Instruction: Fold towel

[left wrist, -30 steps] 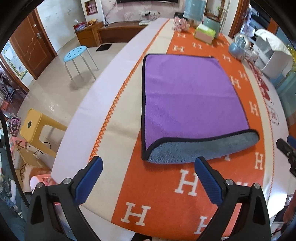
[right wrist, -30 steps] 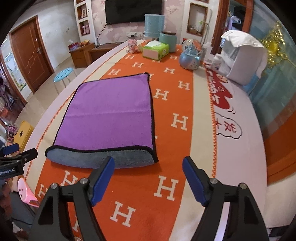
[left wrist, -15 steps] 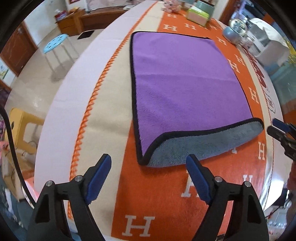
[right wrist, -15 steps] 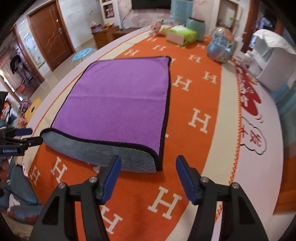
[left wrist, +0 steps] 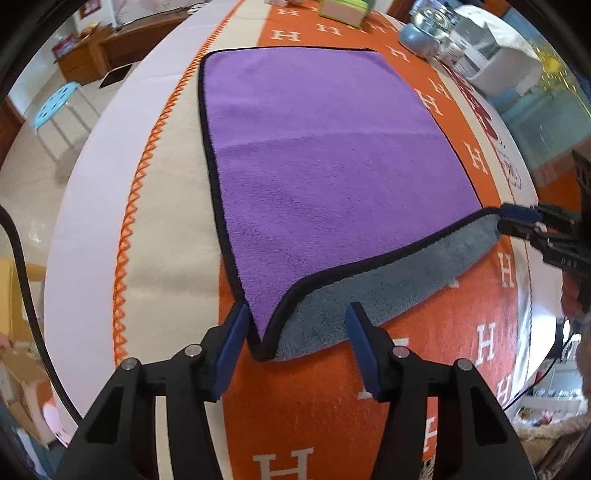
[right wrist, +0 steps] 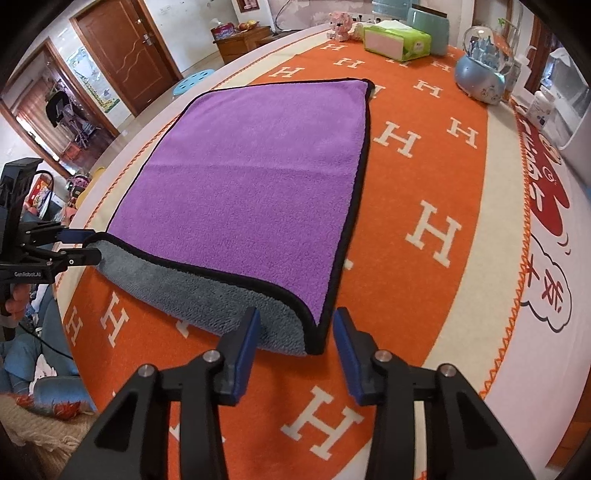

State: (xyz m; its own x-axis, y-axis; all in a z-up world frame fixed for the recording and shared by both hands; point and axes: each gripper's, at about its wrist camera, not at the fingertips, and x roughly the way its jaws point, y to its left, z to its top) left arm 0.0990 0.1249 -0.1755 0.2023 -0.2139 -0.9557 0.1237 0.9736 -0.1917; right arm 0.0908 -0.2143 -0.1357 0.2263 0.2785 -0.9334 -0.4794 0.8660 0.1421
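A purple towel [left wrist: 325, 162] with black trim and a grey underside lies folded once on the orange tablecloth, its grey fold facing me. My left gripper [left wrist: 295, 325] is open, its blue pads on either side of the near left corner. My right gripper [right wrist: 295, 328] is open around the near right corner of the towel [right wrist: 251, 177]. Each gripper shows in the other's view at the opposite corner: the right gripper [left wrist: 508, 219], the left gripper [right wrist: 86, 245].
At the far end of the table stand a green tissue box [right wrist: 397, 38], a blue snow-globe ornament [right wrist: 480, 79], a pink toy [right wrist: 340, 24] and a white appliance [left wrist: 491, 66]. A blue stool [left wrist: 55, 103] stands on the floor to the left.
Both grippers have moved forward and down to the towel's near corners. Their jaws have narrowed but stay open around the corners. The towel has not moved.
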